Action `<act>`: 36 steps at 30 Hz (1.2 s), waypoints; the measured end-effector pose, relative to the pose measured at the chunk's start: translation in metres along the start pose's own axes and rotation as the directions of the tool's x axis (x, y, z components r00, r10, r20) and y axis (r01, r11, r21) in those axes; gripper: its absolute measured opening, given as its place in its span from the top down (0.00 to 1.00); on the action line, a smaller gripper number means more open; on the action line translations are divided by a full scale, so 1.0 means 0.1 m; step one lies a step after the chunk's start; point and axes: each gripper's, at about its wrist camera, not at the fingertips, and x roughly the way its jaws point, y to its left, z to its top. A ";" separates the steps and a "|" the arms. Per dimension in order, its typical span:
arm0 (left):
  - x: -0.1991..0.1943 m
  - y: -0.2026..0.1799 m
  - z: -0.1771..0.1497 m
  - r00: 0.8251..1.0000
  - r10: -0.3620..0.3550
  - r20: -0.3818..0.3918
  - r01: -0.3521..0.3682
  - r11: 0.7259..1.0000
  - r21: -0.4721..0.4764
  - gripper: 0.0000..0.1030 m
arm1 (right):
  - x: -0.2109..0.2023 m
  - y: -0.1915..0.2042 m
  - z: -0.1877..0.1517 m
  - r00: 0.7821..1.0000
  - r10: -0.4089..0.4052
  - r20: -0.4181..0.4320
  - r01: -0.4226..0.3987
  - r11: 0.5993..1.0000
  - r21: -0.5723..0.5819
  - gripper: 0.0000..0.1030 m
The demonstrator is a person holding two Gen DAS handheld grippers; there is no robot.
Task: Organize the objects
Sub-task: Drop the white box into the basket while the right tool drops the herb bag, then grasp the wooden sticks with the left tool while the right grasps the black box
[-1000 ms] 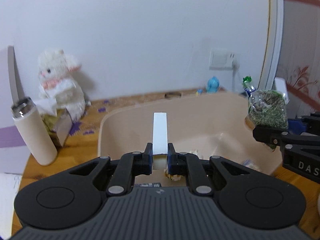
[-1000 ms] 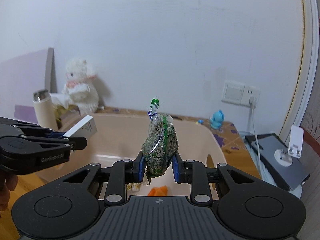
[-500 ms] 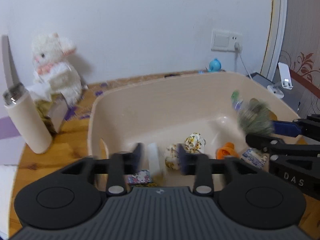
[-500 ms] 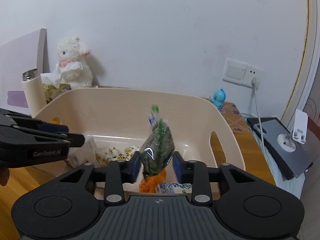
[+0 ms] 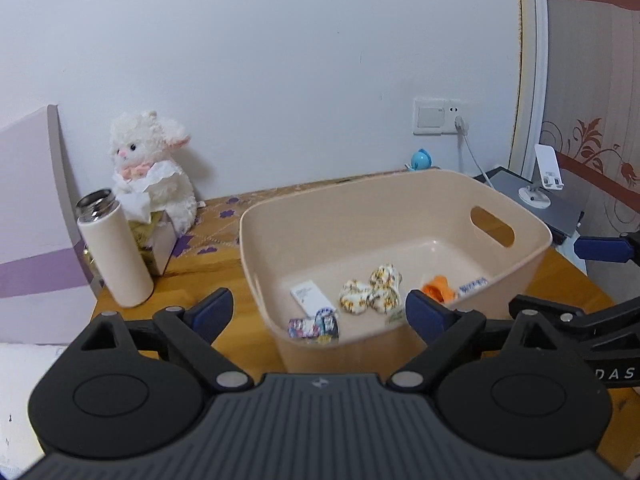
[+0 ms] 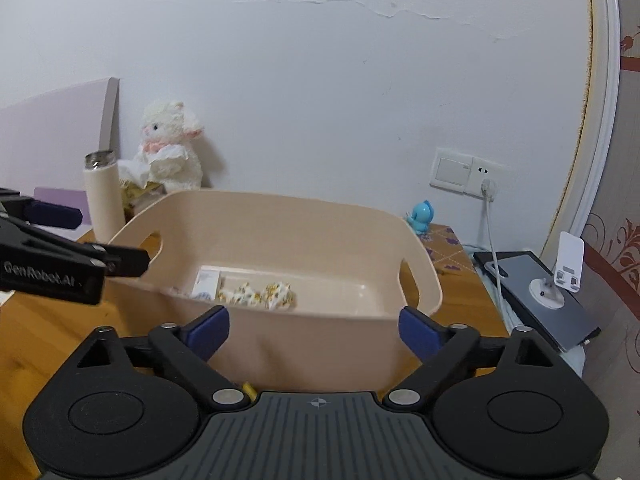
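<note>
Item: beige tub (image 5: 532, 256), standing on the wooden table (image 5: 208, 264); all positions below are given relative to it.

Contents, as I read them from the left wrist view: a white card box (image 5: 307, 295) lying flat on the tub floor; two yellow-patterned wrapped sweets (image 5: 372, 294) touching each other beside the box; an orange piece (image 5: 437, 288) further toward the handle-slot wall; a blue-and-white packet (image 5: 474, 284) just beside the orange piece; colourful printed packets (image 5: 314, 325) against the near wall. From the right wrist view I see only the white card box (image 6: 208, 282) and the sweets (image 6: 260, 294) over the near rim.

My left claw (image 5: 318, 312): spread wide, holding nothing, hovering at the tub's near rim, one blue pad outside the wall and one over the inside.

My right claw (image 6: 314, 328): spread wide, empty, in front of the tub's near wall (image 6: 320, 344).

Outside the tub: cream flask (image 5: 114, 248), upright, near the left wall; tissue box (image 5: 158, 240) just behind the flask; white plush lamb (image 5: 150, 164) behind the tissue box against the wall; blue bird figure (image 6: 420, 216) beyond the far right corner; grey laptop (image 6: 540, 296) with a white phone stand (image 6: 560, 276) on it, off the right side.
</note>
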 end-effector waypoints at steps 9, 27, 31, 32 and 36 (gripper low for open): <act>-0.02 0.09 -0.50 0.995 -0.019 -0.102 0.020 1.000 0.008 0.09 | -0.04 0.13 -0.37 0.996 0.024 -0.090 -0.028 0.999 -0.047 0.03; 0.36 0.00 -1.16 0.964 -0.136 -0.231 0.161 0.982 0.095 0.09 | 0.29 0.27 -0.92 0.975 0.045 -0.219 -0.062 0.995 -0.072 0.03; 0.46 0.02 -1.15 0.956 -0.174 -0.235 0.193 0.979 0.064 0.09 | 0.35 0.26 -0.93 0.976 0.067 -0.208 -0.082 0.994 -0.068 0.03; 0.48 0.02 -1.14 0.956 -0.177 -0.233 0.195 0.979 0.059 0.08 | 0.37 0.26 -0.93 0.976 0.073 -0.204 -0.088 0.994 -0.066 0.03; 0.57 0.01 -1.10 0.959 -0.173 -0.224 0.190 0.980 0.058 0.08 | 0.44 0.24 -0.92 0.977 0.091 -0.195 -0.104 0.993 -0.056 0.03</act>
